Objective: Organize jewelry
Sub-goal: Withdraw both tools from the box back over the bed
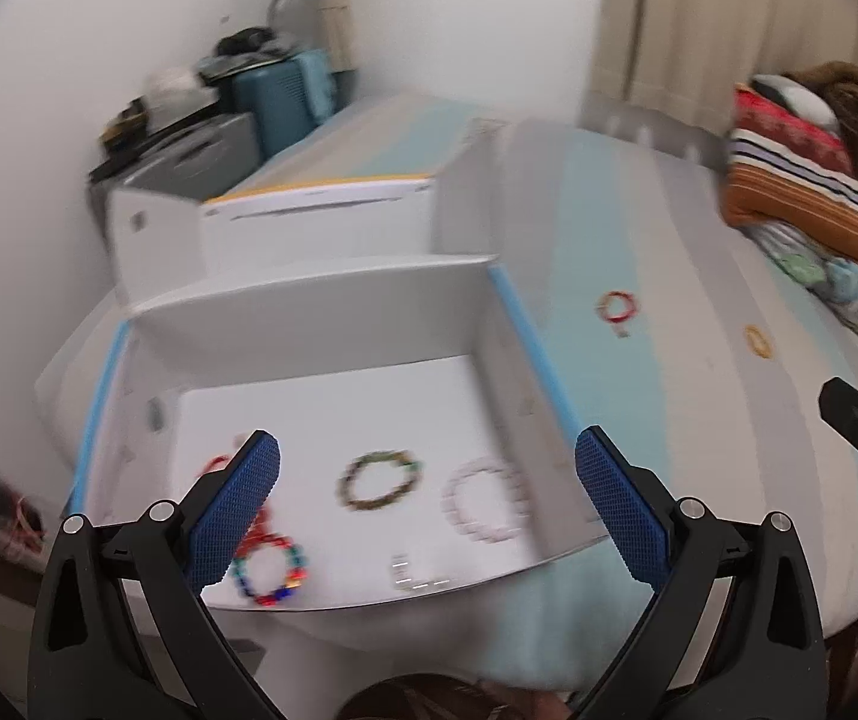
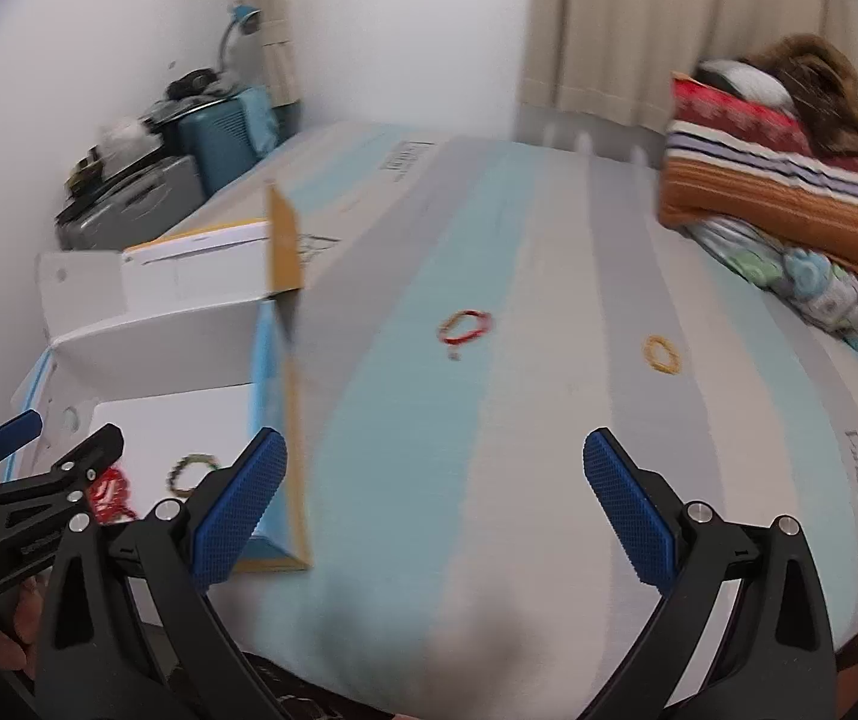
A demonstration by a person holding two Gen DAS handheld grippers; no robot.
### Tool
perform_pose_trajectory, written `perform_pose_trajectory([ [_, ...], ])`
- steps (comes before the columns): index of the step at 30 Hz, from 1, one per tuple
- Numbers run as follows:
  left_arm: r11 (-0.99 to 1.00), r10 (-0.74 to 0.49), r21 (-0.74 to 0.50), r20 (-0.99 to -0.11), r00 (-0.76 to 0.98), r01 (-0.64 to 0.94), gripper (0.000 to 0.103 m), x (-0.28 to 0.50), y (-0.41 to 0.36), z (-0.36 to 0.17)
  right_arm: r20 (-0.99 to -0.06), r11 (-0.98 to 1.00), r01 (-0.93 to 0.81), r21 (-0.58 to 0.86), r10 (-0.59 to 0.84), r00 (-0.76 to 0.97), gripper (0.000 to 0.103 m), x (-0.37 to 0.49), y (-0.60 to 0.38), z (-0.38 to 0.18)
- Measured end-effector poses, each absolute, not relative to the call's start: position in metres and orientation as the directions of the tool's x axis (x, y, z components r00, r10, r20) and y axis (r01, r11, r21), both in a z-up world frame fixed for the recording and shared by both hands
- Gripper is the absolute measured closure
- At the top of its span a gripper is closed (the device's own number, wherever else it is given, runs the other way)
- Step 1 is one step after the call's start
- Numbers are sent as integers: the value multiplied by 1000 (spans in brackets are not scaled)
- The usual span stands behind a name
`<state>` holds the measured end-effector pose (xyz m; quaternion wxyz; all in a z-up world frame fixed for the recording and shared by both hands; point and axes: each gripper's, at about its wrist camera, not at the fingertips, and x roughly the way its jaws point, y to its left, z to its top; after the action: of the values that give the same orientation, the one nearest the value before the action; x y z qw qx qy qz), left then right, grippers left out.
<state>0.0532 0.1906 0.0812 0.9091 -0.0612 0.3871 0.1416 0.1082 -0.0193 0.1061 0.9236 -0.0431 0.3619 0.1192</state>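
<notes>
An open white cardboard box (image 1: pixel 309 312) lies on the striped bed. Inside it lie a dark green beaded bracelet (image 1: pixel 378 480), a pale pink one (image 1: pixel 483 507), a multicolour one (image 1: pixel 270 573) and a red one partly hidden behind my left finger. My left gripper (image 1: pixel 426 480) is open and empty above the box. A red bracelet (image 2: pixel 466 325) and a yellow bracelet (image 2: pixel 662 354) lie on the bed to the right of the box (image 2: pixel 147 324). My right gripper (image 2: pixel 435 480) is open and empty over the bed, short of both.
Folded blankets and pillows (image 2: pixel 789 204) are stacked at the bed's far right. Suitcases and clutter (image 2: pixel 189 144) stand in the far left corner by the wall. The box's raised flap (image 2: pixel 285 276) stands between the box and the bed's middle.
</notes>
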Motion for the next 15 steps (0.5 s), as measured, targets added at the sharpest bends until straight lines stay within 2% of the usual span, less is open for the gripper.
perform_pose_trajectory([
  [8, 982, 124, -16, -704, 700, -191, 6, 99, 123, 88, -679, 987, -158, 24, 132, 722, 8, 143, -104, 105],
  [15, 993, 49, -36, -723, 689, -109, 6, 160, 83, 79, -682, 994, -108, 29, 98, 725, 8, 186, -153, 96],
])
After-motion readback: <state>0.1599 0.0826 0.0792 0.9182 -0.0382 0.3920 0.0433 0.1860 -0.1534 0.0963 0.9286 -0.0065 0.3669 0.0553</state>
